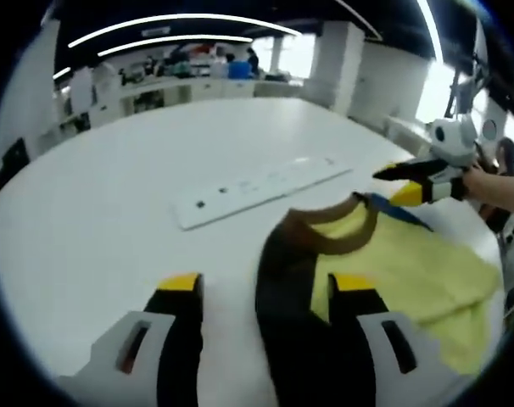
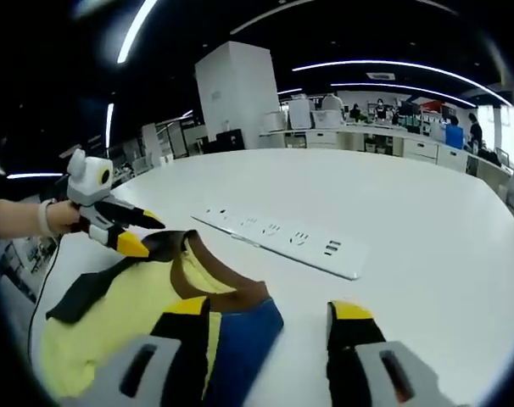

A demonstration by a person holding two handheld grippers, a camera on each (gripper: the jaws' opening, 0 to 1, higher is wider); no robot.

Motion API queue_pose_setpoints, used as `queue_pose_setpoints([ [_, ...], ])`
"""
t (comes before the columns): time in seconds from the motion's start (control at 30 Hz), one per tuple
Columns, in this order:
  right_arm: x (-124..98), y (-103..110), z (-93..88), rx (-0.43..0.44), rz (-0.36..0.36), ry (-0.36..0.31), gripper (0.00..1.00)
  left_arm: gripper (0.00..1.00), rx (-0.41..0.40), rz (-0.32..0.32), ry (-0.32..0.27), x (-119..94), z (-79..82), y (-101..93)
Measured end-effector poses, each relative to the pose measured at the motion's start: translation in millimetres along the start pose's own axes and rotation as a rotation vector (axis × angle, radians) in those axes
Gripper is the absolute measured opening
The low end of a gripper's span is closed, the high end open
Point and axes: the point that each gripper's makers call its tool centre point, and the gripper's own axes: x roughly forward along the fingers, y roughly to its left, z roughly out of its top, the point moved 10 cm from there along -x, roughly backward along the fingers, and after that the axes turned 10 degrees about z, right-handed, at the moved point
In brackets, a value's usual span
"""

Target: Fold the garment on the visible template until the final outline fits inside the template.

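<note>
With the fingers of both the left gripper [image 1: 261, 292] and right gripper [image 2: 270, 318] spread open, the yellow T-shirt [image 1: 410, 275] could have been bunched or dragged across the tabletop [image 1: 113, 195] by an uneven pinch.

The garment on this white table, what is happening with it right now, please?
A person holds a gripper in each hand over a yellow garment with black sleeves, a brown collar and a blue part, lying rumpled on the white table. The left gripper is open above a black sleeve. The right gripper is open near the collar and the blue part. A white power strip lies beyond the garment. Folding looks barely begun; no template can be made out.
</note>
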Motion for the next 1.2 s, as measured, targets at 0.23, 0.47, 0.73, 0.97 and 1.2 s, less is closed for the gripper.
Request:
queue_pose_setpoints([
  [0.23,-8,8,-1.5,0.013,0.032,-0.014,0.87,0.76,-0.006,-0.026,-0.009,-19,2.8,-9.4],
  [0.47,-23,15,0.5,0.009,0.027,-0.019,0.84,0.79,-0.014,-0.045,-0.010,-28,4.2,-15.2],
  [0.73,-43,27,1.4,-0.004,0.033,-0.009,0.81,0.81,-0.026,-0.074,-0.021,-51,2.5,-24.5],
  [0.97,-65,46,-6.1,0.008,0.039,-0.014,0.80,0.79,-0.028,-0.072,-0.052,-83,-2.0,-34.3],
  [1.2,-83,57,-9.7,0.030,0.032,-0.029,0.79,0.78,-0.042,-0.063,-0.056,-112,-11.8,-46.1],
])
